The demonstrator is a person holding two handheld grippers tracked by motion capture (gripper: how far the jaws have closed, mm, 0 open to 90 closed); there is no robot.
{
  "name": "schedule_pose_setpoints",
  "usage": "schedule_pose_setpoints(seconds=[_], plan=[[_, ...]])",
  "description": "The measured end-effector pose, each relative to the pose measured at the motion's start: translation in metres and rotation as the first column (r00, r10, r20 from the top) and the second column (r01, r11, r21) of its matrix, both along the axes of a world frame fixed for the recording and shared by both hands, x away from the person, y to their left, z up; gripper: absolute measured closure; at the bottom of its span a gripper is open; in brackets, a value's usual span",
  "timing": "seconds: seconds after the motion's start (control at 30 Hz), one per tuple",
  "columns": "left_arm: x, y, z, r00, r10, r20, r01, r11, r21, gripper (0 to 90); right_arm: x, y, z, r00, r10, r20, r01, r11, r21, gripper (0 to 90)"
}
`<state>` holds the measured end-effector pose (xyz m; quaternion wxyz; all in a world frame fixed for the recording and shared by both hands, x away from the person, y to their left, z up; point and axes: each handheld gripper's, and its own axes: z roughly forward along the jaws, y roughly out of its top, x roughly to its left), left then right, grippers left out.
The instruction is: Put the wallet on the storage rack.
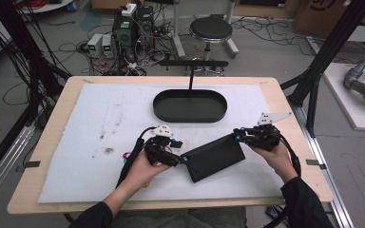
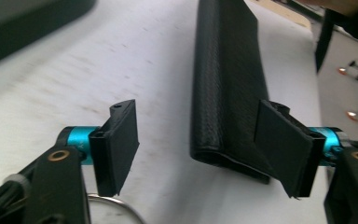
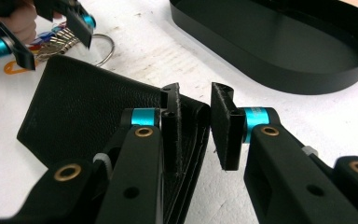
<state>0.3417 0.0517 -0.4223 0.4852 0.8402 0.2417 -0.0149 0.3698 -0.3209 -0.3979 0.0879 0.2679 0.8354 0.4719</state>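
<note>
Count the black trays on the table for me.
1: an oval black tray at the far middle of the white mat, beyond the black wallet. Nothing suggests a second one hidden.

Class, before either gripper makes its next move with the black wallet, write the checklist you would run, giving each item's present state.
1. Right gripper around the wallet edge: ok, jaws straddle it.
2. Right jaws closed on it: not ok, a gap shows.
3. Left gripper open around the other end: ok, not gripping.
4. Black oval tray free to receive: ok, nothing in it.
5. Key ring apart from the wallet: cannot tell, it lies right at its edge.
</note>
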Motion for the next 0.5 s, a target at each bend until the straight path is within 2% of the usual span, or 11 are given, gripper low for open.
schedule_pose_setpoints(seconds=[0.03, 0.1, 0.13, 0.17, 0.23, 0.27, 0.37, 0.5], plan=[[-0.0014, -0.0048, -0.0023, 0.9997, -0.018, -0.016, 0.018, 0.9997, 0.018, 32.5, -0.0010, -0.0013, 0.0004, 0.9999, 0.011, 0.007, -0.011, 1.000, 0.004, 75.6], [-0.0016, -0.0071, -0.0038, 0.9994, -0.026, -0.024, 0.026, 0.9993, 0.028, 34.7, -0.0019, -0.0026, 0.0006, 0.9997, 0.020, 0.017, -0.020, 1.000, 0.005, 75.6], [-0.0021, -0.0105, -0.0066, 0.9978, -0.050, -0.043, 0.052, 0.9980, 0.036, 38.5, -0.0024, -0.0030, 0.0006, 0.9995, 0.026, 0.020, -0.026, 1.000, 0.005, 75.6], [-0.0025, -0.0118, -0.0075, 0.9968, -0.062, -0.051, 0.063, 0.9977, 0.025, 42.1, -0.0027, -0.0037, 0.0004, 0.9993, 0.032, 0.021, -0.032, 0.999, 0.002, 75.6], [-0.0040, -0.0129, -0.0072, 0.9959, -0.081, -0.041, 0.082, 0.9965, 0.017, 52.3, -0.0030, -0.0049, -0.0001, 0.9991, 0.037, 0.019, -0.037, 0.999, 0.002, 75.5], [-0.0042, -0.0123, -0.0063, 0.9957, -0.086, -0.033, 0.087, 0.9962, 0.014, 54.1, -0.0032, -0.0053, -0.0003, 0.9990, 0.039, 0.022, -0.039, 0.999, -0.001, 75.5], [-0.0028, -0.0074, -0.0033, 0.9913, -0.117, -0.060, 0.113, 0.9917, -0.061, 65.9, -0.0031, -0.0078, -0.0012, 0.9987, 0.046, 0.022, -0.046, 0.999, -0.002, 75.0], [-0.0065, -0.0060, 0.0013, 0.9883, -0.149, -0.030, 0.146, 0.9851, -0.090, 72.9, -0.0037, -0.0107, -0.0003, 0.9976, 0.068, 0.015, -0.068, 0.997, 0.020, 73.4]])
